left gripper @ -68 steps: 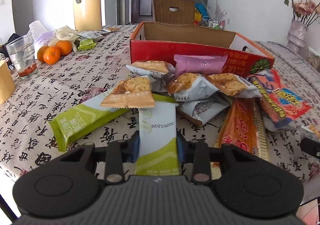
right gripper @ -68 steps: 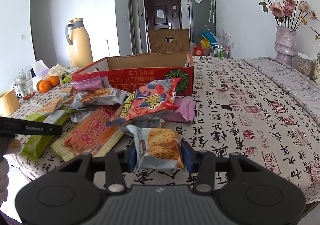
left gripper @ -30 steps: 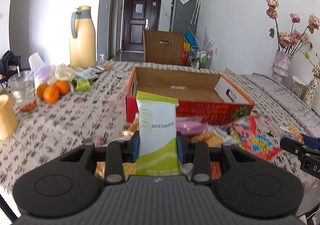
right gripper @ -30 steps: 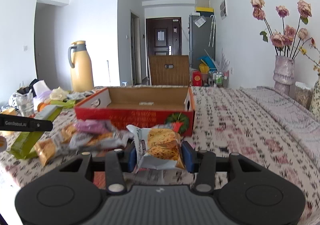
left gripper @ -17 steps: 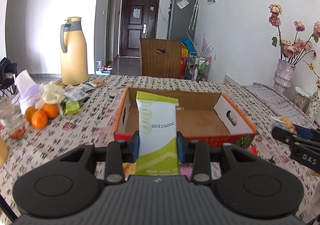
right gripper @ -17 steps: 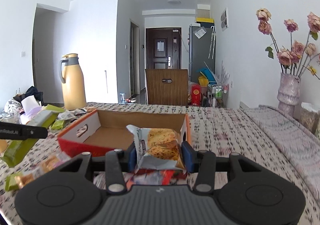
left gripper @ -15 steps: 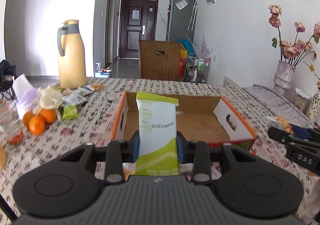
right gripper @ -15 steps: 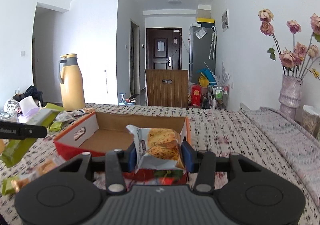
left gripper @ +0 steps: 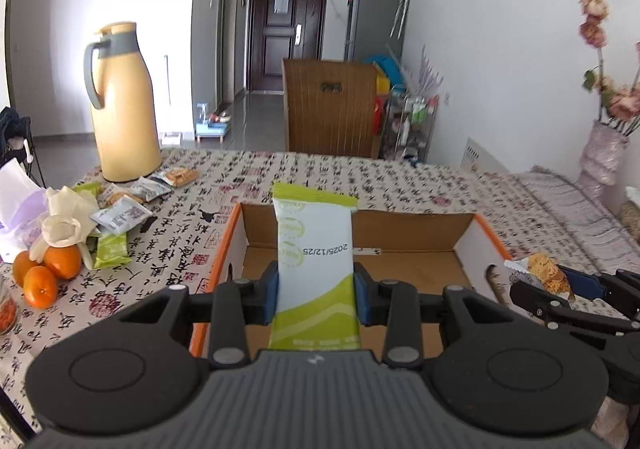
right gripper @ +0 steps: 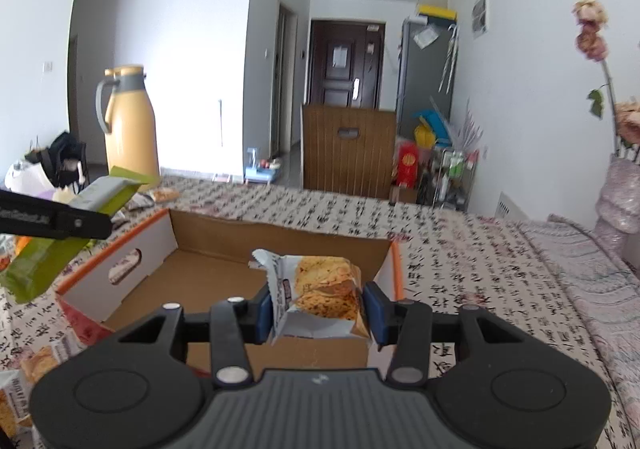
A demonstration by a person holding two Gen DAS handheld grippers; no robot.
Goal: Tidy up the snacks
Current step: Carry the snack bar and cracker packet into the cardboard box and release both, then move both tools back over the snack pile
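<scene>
Landmark: cardboard box (left gripper: 416, 249), open-topped, orange-rimmed, white side walls with hand slots, standing on the desk (left gripper: 360, 177) with its patterned cloth.

Left tool (left gripper: 316, 295): jaws partly closed, pads pressed on both edges of a green-and-white snack packet (left gripper: 314, 257); packet upright, above the box's near left portion.

Right tool (right gripper: 318, 305): jaws partly closed, gripping a silver cracker packet (right gripper: 320, 289) by its sides; packet above the box's near right portion.

Box interior: bare cardboard floor where visible.

Left of the box: loose snack packets (left gripper: 124, 205), oranges (left gripper: 52, 269), tall yellow thermos (left gripper: 120, 105).

Beyond the box: wooden chair back (left gripper: 332, 109).

Right of the box: vase of dried flowers (left gripper: 604, 153).
</scene>
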